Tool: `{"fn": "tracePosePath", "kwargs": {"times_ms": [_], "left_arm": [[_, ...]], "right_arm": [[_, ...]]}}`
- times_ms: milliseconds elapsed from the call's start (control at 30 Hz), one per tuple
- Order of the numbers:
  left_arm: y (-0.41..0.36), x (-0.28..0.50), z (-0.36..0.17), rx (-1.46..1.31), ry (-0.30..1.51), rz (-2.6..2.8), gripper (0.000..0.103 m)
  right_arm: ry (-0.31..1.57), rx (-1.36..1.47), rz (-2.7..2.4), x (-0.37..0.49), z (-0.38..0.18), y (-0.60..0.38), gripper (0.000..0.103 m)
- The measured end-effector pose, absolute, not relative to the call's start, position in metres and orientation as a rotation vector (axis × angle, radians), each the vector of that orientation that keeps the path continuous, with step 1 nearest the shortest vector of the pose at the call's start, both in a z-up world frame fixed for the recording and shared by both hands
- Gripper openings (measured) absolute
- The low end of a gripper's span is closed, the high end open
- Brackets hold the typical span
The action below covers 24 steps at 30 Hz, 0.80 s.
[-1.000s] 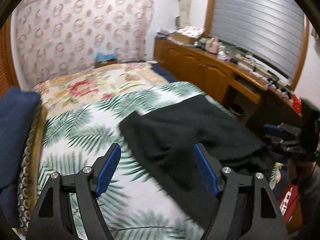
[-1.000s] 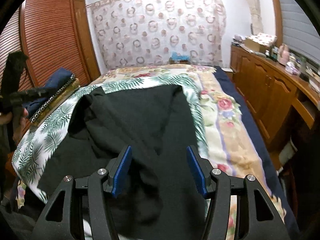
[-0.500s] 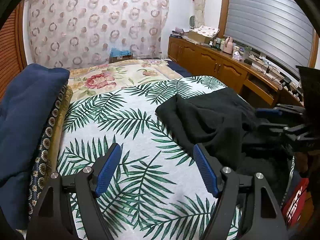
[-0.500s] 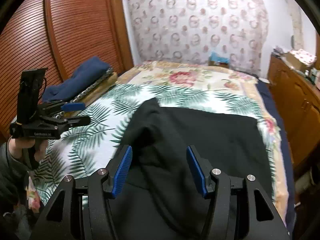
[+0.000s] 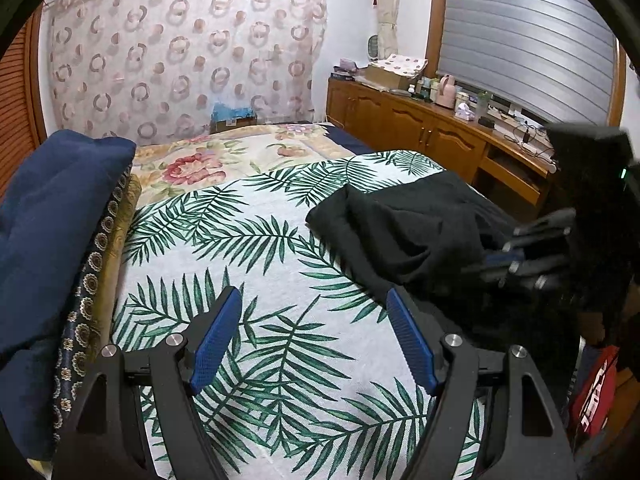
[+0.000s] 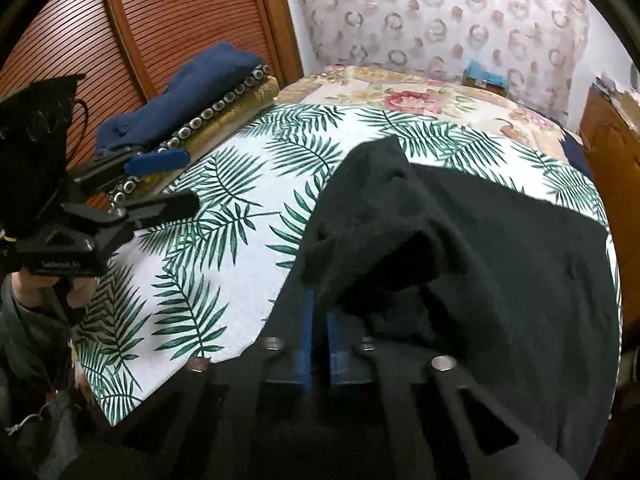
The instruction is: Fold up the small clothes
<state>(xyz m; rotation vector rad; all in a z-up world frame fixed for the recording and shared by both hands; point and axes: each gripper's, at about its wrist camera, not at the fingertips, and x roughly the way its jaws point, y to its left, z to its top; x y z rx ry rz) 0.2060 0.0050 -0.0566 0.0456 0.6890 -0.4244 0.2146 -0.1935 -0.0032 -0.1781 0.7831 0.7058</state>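
Right gripper (image 6: 318, 344) pinches black garment (image 6: 500, 264) edge, left gripper (image 5: 312, 344) spread empty over bedspread (image 5: 248, 264); thin bite may slip, dropping fold.

Black garment (image 6: 500, 264), soft knit-like fabric, lies on the palm-leaf bedspread (image 6: 224, 216) toward the bed's right side. Its far half is spread flat. Its near left portion is lifted into a rumpled, peaked fold that droops over itself.

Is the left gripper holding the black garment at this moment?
No. In the left wrist view the left gripper has its fingers wide apart over the palm-leaf sheet, and the black garment lies off to its right.
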Motion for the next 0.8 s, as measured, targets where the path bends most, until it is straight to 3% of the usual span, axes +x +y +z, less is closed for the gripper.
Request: {"fn": "tracePosePath", "kwargs": {"times_ms": [300, 467, 633, 733, 767, 800], "left_arm": [[-0.004, 0.205, -0.057, 0.043, 0.691, -0.448, 0.076], [-0.010, 0.202, -0.058, 0.046, 0.697, -0.453, 0.076], [-0.016, 0.198, -0.060, 0.060, 0.711, -0.453, 0.076], [-0.021, 0.195, -0.061, 0.070, 0.717, -0.458, 0.076], [-0.024, 0.194, -0.061, 0.074, 0.719, -0.462, 0.076], [-0.026, 0.193, -0.061, 0.077, 0.720, -0.464, 0.076]], "right_arm": [[0.614, -0.213, 0.499, 0.255, 0.062, -0.259, 0.003], [0.658, -0.172, 0.339, 0.315, 0.073, -0.306, 0.003], [0.782, -0.081, 0.242, 0.359, 0.043, -0.333, 0.004], [0.843, -0.103, 0.202, 0.369, 0.025, -0.333, 0.015], [0.836, -0.120, 0.194, 0.365, 0.021, -0.333, 0.026], [0.834, -0.130, 0.199, 0.361, 0.019, -0.333, 0.031]]}}
